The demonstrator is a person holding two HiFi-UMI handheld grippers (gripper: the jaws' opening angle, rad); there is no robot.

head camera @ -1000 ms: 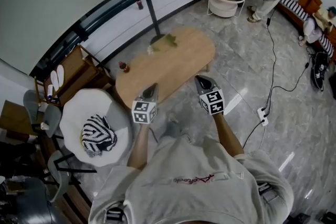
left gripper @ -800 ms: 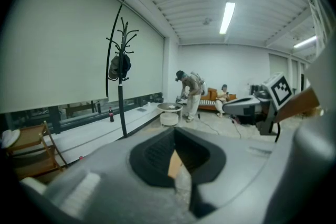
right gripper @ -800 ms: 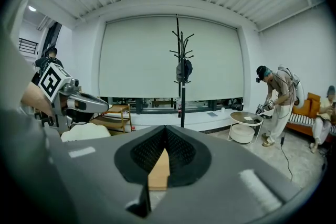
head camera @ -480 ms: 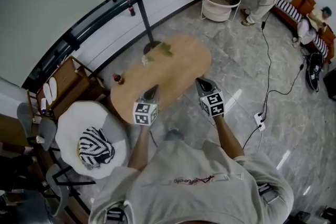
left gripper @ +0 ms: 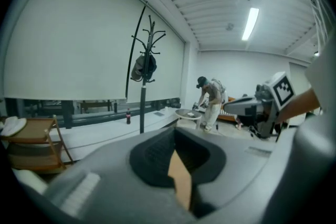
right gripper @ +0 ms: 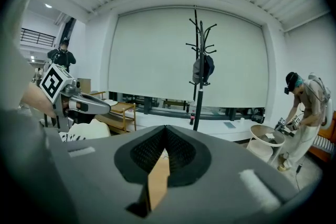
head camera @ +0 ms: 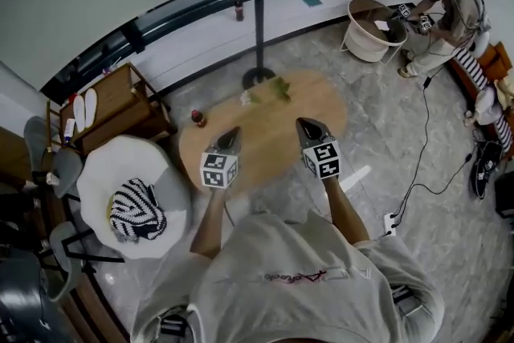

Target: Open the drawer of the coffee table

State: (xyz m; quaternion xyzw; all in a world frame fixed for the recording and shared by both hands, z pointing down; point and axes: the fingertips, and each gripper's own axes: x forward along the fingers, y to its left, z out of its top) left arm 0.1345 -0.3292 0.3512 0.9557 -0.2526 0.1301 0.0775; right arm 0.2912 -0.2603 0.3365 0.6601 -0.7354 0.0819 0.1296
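Note:
The oval wooden coffee table stands on the marble floor just ahead of me; no drawer shows from above. My left gripper hangs over the table's near edge, shut and empty. My right gripper is level with it to the right, also shut with nothing held. In the left gripper view the jaws are closed and the right gripper shows at the right. In the right gripper view the jaws are closed and the left gripper shows at the left.
A small red bottle and a green item sit on the table. A coat stand rises behind it. A white round chair with a striped cushion is at the left. Another person works far right.
The table has come nearer below both grippers and the whole view has swung sideways. Both grippers stay shut side by side.

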